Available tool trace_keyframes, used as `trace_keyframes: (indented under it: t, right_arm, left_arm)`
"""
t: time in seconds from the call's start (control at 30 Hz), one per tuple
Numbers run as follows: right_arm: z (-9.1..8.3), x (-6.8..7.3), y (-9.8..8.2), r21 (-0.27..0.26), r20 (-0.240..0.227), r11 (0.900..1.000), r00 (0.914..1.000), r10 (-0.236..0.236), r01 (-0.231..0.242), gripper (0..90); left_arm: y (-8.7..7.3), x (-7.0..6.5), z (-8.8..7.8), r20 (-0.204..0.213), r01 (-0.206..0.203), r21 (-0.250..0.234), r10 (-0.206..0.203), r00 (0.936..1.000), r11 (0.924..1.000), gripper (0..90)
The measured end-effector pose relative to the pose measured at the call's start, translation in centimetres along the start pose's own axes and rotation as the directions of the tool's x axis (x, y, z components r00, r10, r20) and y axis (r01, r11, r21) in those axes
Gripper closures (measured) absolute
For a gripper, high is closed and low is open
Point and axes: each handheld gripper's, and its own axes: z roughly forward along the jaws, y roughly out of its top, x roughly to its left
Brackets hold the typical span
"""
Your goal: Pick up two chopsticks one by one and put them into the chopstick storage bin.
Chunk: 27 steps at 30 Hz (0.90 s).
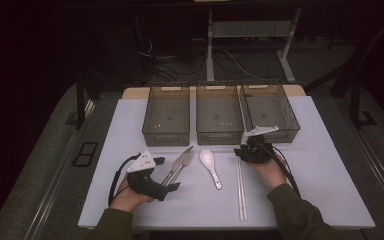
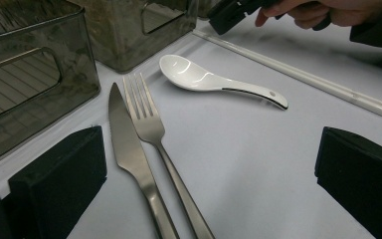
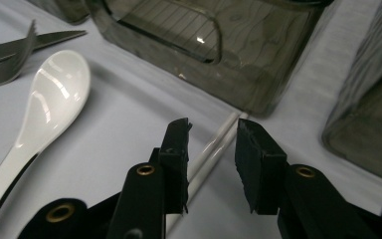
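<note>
1. The right hand-held gripper (image 3: 211,149) is held low over the far end of the white chopsticks (image 3: 214,147), and they're straddled by the two black jaws. The jaws are partly spread with a gap on each side, so nothing is pinched yet.
2. In the high view, the right hand-held gripper (image 1: 252,150) is seen just in front of the middle bin (image 1: 219,135) and the right bin (image 1: 271,134), with the chopsticks (image 1: 241,192) running back from it toward the person.
3. The white spoon (image 3: 45,99) is lying just to the left of the right hand-held gripper, bowl end pointing at the bins.
4. The left hand-held gripper (image 2: 204,174) is held with its jaws spread wide, and nothing is gripped. The knife (image 2: 129,154) and fork (image 2: 154,134) are lying side by side on the desk (image 2: 258,164) between those jaws, not touched by them.
5. From the left hand-held gripper, the spoon (image 2: 214,82) is found farther ahead, with the chopsticks (image 2: 298,74) beyond it.
</note>
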Motion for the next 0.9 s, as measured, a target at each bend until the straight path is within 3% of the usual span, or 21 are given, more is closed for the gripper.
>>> trace_keyframes:
  t: [0.23, 0.43, 0.9]
  right_arm:
    - [1.6, -0.2, 0.6, 0.040, 0.029, 0.999, 0.9995, 0.011, -0.012, 68.5]
    - [1.9, -0.1, 0.6, 0.033, 0.045, 0.999, 0.9990, -0.008, 0.006, 74.2]
    - [2.4, 0.6, 1.0, 0.038, 0.014, 0.998, 0.9981, -0.060, 0.059, 75.8]
  left_arm:
    - [0.0, -0.1, 0.0, 0.000, 0.001, -0.004, -0.001, 1.0000, 1.0000, 0.0]
    - [0.0, -0.1, 0.0, 0.001, 0.003, -0.005, -0.003, 1.0000, 1.0000, 0.0]
    - [0.1, -0.1, 0.0, 0.003, 0.002, -0.002, -0.002, 1.0000, 1.0000, 0.0]
